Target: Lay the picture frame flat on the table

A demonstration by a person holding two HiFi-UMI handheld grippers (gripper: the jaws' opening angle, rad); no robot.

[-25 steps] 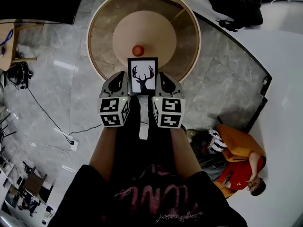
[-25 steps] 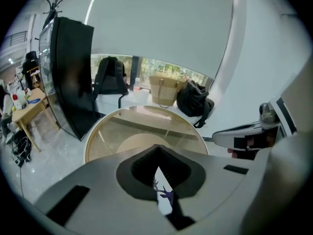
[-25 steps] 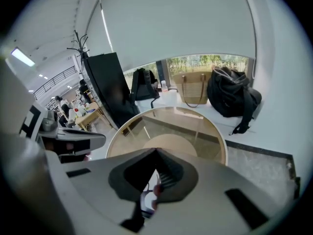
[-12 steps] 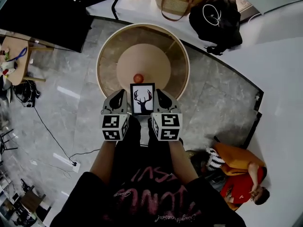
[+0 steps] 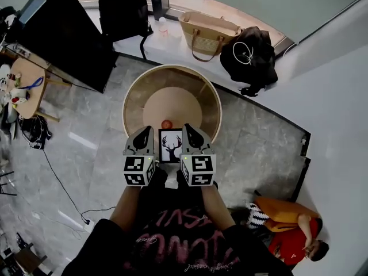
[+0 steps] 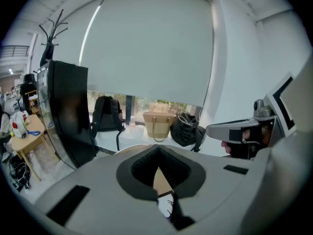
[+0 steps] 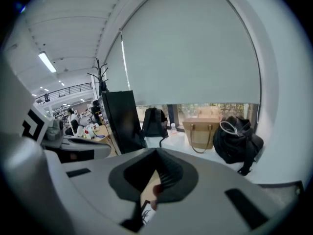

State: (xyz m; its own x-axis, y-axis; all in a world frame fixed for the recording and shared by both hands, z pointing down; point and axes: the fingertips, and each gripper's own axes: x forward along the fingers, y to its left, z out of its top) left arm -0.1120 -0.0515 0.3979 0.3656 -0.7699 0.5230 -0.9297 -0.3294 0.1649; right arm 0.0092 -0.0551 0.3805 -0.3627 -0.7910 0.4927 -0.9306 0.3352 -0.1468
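A black picture frame (image 5: 171, 146) with a deer-antler print stands at the near edge of the round wooden table (image 5: 137, 99). My left gripper (image 5: 143, 135) is close against its left side and my right gripper (image 5: 188, 133) against its right side. Both look shut, and the frame sits between the two grippers, not inside either one's jaws. In the left gripper view a corner of the frame (image 6: 169, 210) shows below the closed pads. The right gripper view shows the frame (image 7: 143, 212) and a small red ball (image 7: 156, 190). That ball (image 5: 167, 124) lies just behind the frame.
Beyond the table, a black backpack (image 5: 122, 10), a tan handbag (image 5: 202, 34) and a black bag (image 5: 250, 56) sit on a white ledge. A large dark screen (image 5: 63, 39) stands at left beside a small cluttered table (image 5: 23, 85). A person (image 5: 290, 229) sits on the floor at lower right.
The head view has tilted up, so the table and frame look smaller and more of the room behind shows. Both grippers have stayed on either side of the frame.
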